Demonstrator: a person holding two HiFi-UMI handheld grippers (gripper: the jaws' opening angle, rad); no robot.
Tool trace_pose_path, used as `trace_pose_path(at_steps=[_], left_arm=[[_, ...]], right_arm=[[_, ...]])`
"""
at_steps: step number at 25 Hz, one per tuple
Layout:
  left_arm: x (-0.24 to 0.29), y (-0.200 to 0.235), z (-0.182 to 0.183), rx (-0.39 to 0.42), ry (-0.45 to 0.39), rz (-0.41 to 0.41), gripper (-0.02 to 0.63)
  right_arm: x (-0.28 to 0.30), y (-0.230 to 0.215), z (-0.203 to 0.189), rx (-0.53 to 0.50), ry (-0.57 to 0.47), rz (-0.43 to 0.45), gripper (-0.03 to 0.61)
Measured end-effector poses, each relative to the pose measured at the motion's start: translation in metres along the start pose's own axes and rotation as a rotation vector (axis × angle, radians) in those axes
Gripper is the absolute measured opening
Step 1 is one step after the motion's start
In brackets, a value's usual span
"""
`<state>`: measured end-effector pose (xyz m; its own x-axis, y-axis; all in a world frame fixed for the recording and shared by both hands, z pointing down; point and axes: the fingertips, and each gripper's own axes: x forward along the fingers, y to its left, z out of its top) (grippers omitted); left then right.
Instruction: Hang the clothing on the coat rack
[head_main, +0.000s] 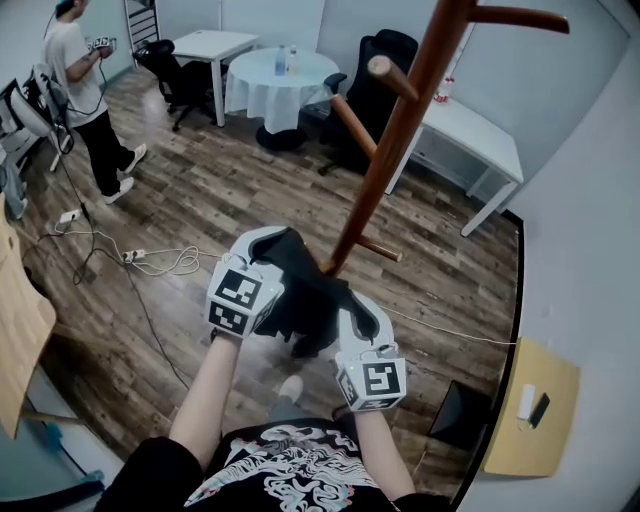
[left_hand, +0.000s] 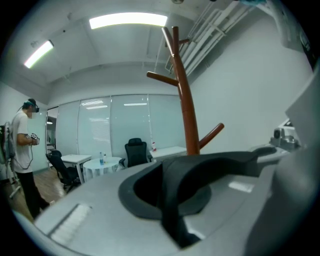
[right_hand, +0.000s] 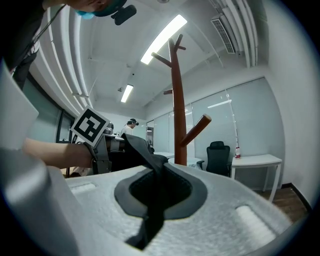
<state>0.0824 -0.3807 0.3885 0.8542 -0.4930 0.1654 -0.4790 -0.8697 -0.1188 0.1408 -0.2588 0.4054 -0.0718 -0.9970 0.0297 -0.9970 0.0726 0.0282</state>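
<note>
Head view: left gripper (head_main: 268, 243) is sitting mid-frame, jaws closed and pinching the garment (head_main: 305, 292), a black piece of clothing. The right gripper (head_main: 352, 310) is sitting just lower right of it, jaws likewise clamped on the same garment. The garment is bunching between the two grippers and hanging a little below them, over the wood floor (head_main: 200, 190). The rack (head_main: 402, 120), brown wood with angled pegs, is standing right behind the garment, its pole running from frame centre up to the top right. Cannot tell if the fabric is touching the pole; it is not hanging on any peg. In both gripper views the pole is rising straight ahead beyond the shut jaws, and a dark strip of fabric is running through each pinch. In the right gripper view the left gripper is showing at mid-left. A person (head_main: 85, 90) is standing upper left; a round table (head_main: 278, 80) is sitting top centre.
</note>
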Motion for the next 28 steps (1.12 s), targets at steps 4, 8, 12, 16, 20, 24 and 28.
trace_pose_path(at_steps=[4,8,12,16,20,24,28], left_arm=[[0.017,0.006,-0.002,-0.002,0.008,-0.011,0.0],[0.031,0.012,-0.001,-0.005,0.006,-0.022,0.0],[0.045,0.014,-0.003,-0.011,0.01,-0.039,0.0],[0.059,0.013,-0.011,-0.012,0.023,-0.068,0.0],[0.067,0.012,-0.024,-0.038,0.046,-0.08,0.0],[0.073,0.01,-0.039,-0.048,0.079,-0.102,0.0],[0.076,0.007,-0.054,-0.051,0.118,-0.121,0.0]], right_arm=[[0.013,-0.013,-0.003,0.011,0.006,-0.006,0.006],[0.023,-0.023,-0.006,0.017,0.014,-0.014,0.006],[0.032,-0.032,-0.009,0.015,0.017,-0.018,0.006],[0.039,-0.04,-0.018,0.024,0.034,-0.019,0.006],[0.044,-0.043,-0.034,0.031,0.08,-0.002,0.006],[0.05,-0.045,-0.042,0.032,0.099,0.011,0.006],[0.053,-0.043,-0.051,0.046,0.118,0.023,0.006]])
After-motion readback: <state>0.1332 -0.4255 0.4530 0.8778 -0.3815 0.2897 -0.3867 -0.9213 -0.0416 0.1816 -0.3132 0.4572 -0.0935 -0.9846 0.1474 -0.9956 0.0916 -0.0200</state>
